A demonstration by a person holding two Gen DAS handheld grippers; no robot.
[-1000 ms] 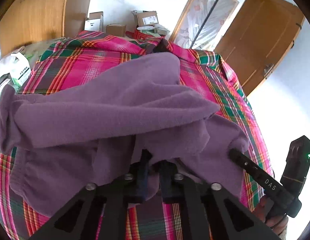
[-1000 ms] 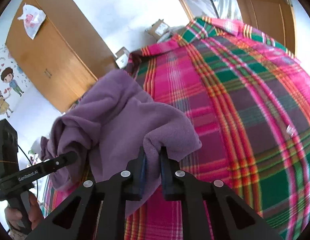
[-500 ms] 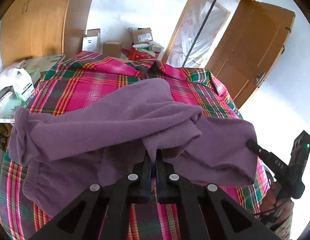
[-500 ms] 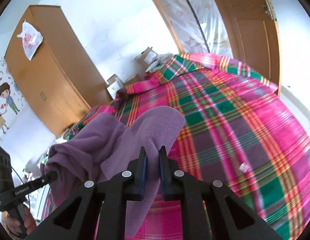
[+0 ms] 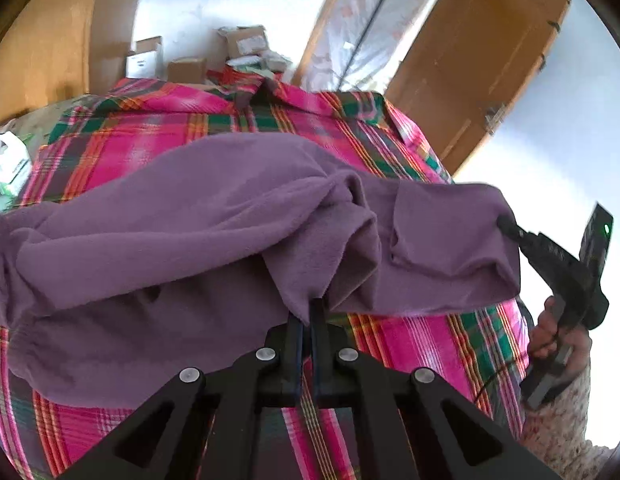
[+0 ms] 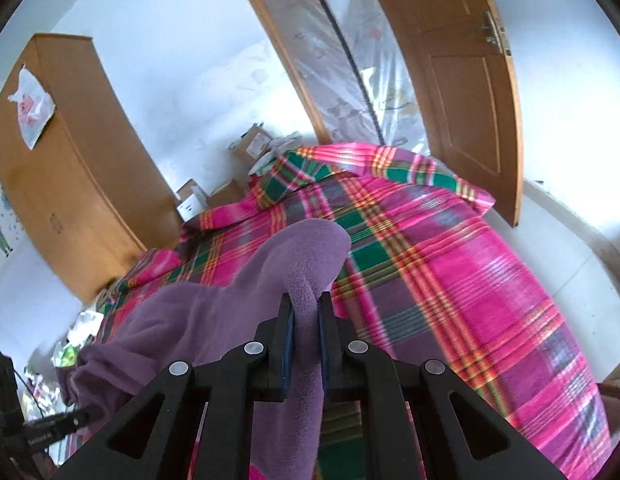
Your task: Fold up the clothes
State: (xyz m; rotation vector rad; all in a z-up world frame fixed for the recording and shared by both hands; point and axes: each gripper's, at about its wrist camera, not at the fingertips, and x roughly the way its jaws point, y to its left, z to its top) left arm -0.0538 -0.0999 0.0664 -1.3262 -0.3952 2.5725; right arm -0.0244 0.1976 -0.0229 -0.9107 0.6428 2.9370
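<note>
A purple fleece garment is held up over a bed with a pink and green plaid cover. My left gripper is shut on a bunched edge of the garment near its middle. My right gripper shows at the right of the left wrist view, pinching the garment's far corner. In the right wrist view my right gripper is shut on a thick fold of the purple garment, which drapes off to the left. My left gripper shows at the lower left, at the cloth's other end.
The plaid cover spreads wide to the right of the garment. A wooden wardrobe stands at the left, an open wooden door at the right. Cardboard boxes sit past the bed's far end. A person's hand holds the right gripper.
Both grippers have risen and drawn apart with the garment, which now stretches wider between them. The right gripper's corner has moved up and to the right.
</note>
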